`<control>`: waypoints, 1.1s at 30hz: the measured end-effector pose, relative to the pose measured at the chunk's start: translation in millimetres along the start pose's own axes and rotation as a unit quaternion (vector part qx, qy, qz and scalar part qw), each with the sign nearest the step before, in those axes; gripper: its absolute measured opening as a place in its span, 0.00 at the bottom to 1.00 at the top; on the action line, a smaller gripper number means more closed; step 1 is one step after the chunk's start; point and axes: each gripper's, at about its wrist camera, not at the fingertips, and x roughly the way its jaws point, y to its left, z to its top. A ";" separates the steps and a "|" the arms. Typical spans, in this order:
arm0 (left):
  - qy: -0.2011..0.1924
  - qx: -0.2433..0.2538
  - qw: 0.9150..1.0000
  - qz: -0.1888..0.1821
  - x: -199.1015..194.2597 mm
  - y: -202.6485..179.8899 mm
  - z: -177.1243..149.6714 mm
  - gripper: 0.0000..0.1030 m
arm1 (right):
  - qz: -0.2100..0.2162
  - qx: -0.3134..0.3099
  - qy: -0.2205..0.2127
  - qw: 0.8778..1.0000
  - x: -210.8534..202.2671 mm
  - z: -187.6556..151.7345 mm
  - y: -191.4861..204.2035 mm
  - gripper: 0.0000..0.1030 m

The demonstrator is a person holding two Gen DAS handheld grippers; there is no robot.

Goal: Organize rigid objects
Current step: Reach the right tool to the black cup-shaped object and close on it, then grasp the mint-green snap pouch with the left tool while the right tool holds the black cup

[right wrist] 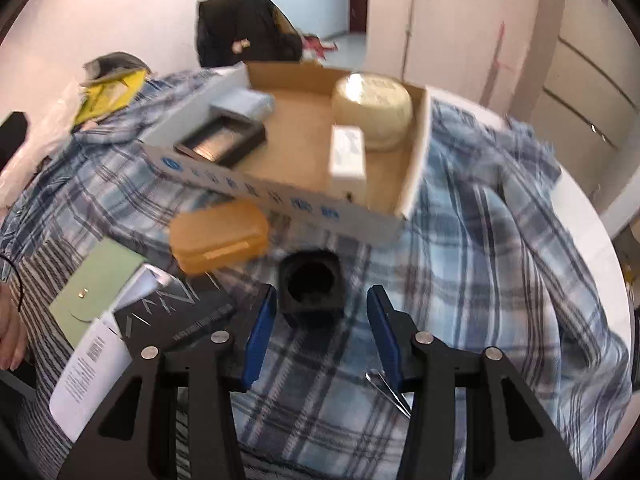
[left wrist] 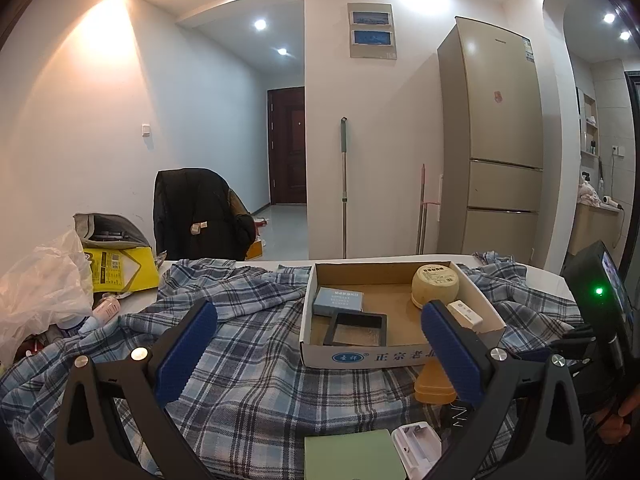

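Observation:
A shallow cardboard box (left wrist: 344, 354) (right wrist: 416, 160) lies on a plaid cloth. It holds a cream round tin (left wrist: 435, 285) (right wrist: 373, 104), a white small box (left wrist: 465, 314) (right wrist: 347, 156), a blue-grey box (left wrist: 338, 301) (right wrist: 240, 106) and a black frame (left wrist: 356, 329) (right wrist: 220, 142). An orange case (left wrist: 434, 384) (right wrist: 219, 236) lies in front of the box. A black square cup (right wrist: 312, 288) stands just ahead of my open right gripper (right wrist: 322, 312). My left gripper (left wrist: 320, 336) is open and empty above the cloth.
A green wallet (left wrist: 348, 456) (right wrist: 96, 284), a white charger (left wrist: 416, 448) and a black-and-white carton (right wrist: 152, 320) lie near the front. Tweezers (right wrist: 388, 390) lie by the right finger. Bags and bottles (left wrist: 60, 288) crowd the table's left. A chair with a black jacket (left wrist: 200, 216) stands behind.

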 end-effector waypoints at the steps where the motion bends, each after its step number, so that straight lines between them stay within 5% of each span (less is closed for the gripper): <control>1: -0.001 0.000 1.000 0.000 -0.2 -0.2 -0.1 1.00 | 0.007 -0.006 -0.004 1.000 1.1 1.1 3.4 0.45; 5: 0.002 0.003 1.000 -0.001 0.5 -0.4 -0.3 1.00 | 0.007 -0.004 0.005 1.000 9.0 3.2 4.9 0.29; 10: 0.016 0.012 1.000 0.018 8.5 4.3 6.3 1.00 | -0.022 0.004 -0.016 1.000 0.5 1.1 2.2 0.29; 14: 0.079 0.025 0.996 0.020 18.1 9.2 12.9 1.00 | -0.041 -0.028 -0.039 0.998 -12.4 -0.6 9.1 0.29; 17: 0.122 0.005 0.991 0.058 17.1 20.9 9.1 1.00 | -0.042 -0.018 -0.033 0.998 -11.8 -3.2 8.3 0.29; 21: 0.246 -0.021 0.969 0.011 32.9 27.1 -8.5 1.00 | -0.020 0.013 0.008 1.000 3.4 -5.5 -2.7 0.29; 26: 0.383 -0.021 0.923 -0.034 63.1 17.4 -43.3 1.00 | -0.041 -0.017 0.005 0.999 2.7 -9.1 8.3 0.29; 29: 0.432 -0.045 0.900 -0.049 73.5 18.0 -54.9 1.00 | -0.045 -0.024 0.004 0.999 2.2 -10.3 10.7 0.29; 33: 0.424 0.020 0.905 -0.042 70.4 -1.8 -59.7 1.00 | -0.044 -0.019 0.005 0.999 1.5 -11.0 7.2 0.29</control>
